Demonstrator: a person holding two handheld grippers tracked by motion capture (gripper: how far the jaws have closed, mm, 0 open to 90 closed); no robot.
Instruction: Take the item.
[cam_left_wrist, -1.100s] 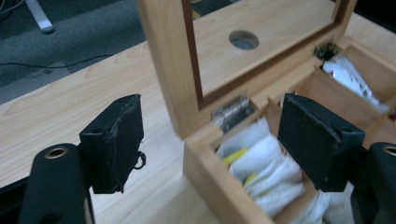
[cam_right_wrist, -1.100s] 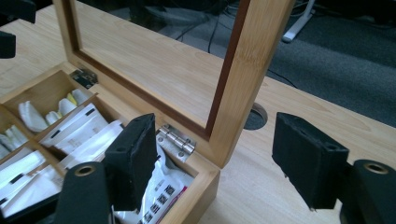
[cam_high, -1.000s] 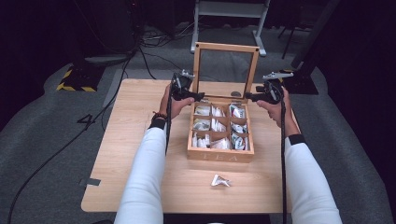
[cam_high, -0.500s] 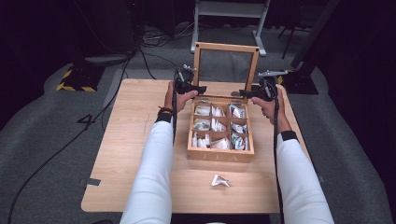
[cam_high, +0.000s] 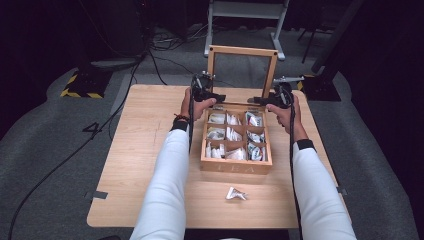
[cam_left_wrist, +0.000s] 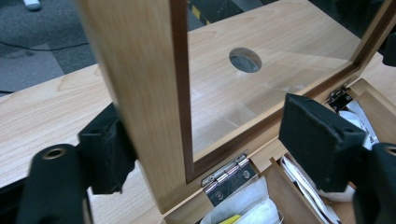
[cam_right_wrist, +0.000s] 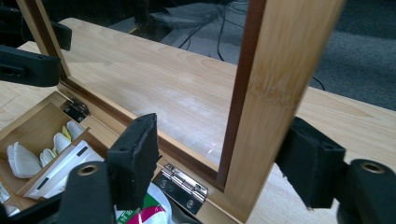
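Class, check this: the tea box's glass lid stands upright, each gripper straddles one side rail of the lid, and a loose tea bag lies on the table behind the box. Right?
One slip: the loose tea bag lies in front of the tea box, on the person's side, as the high view shows. The lid does stand upright, with the left gripper and right gripper straddling its rails.

Place: a dark test room or studio, not a home.
Walls: black all round, like curtains, far behind the left gripper (cam_high: 202, 90) and the right gripper (cam_high: 280, 96).
Floor: grey carpet (cam_high: 55, 145), with black cables (cam_high: 150, 60) lying on it beyond the grippers.
Tape: yellow and black warning stripes (cam_high: 77, 92) on the floor, off to the left of the left gripper.
Stand: a grey metal frame (cam_high: 247, 12) past the table, behind both grippers.
Table: one plain wooden table (cam_high: 145, 150) alone in the middle, with tape tabs (cam_high: 97, 195) at its edges.
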